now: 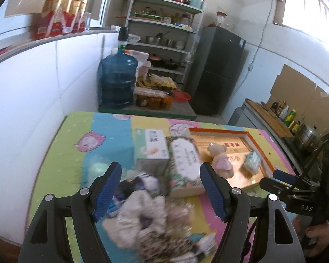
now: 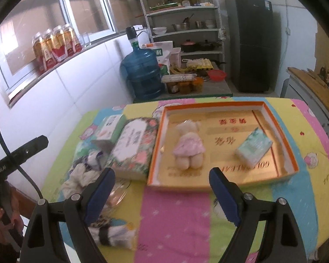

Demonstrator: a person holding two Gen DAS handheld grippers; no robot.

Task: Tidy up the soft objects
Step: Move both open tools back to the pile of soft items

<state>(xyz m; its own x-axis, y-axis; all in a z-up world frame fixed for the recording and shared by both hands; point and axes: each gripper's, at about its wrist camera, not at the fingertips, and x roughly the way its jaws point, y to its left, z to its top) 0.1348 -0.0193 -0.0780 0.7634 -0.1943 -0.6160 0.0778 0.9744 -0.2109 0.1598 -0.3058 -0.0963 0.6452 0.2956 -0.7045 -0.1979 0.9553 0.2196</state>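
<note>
The left gripper hangs wide and empty over the heap of soft cloths at the near-left of the table; the right gripper is just as wide, holding nothing, near the orange tray, where the teddy bear and a tissue pack already lie. The cloths look tangled, so 1 pinch may drag several; the flowered box touching the tray could be knocked

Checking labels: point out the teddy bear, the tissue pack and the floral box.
teddy bear (image 2: 188,145): right wrist view, pink dress.
tissue pack (image 2: 253,148): right wrist view, top face.
floral box (image 2: 134,145): right wrist view, lid.
</note>
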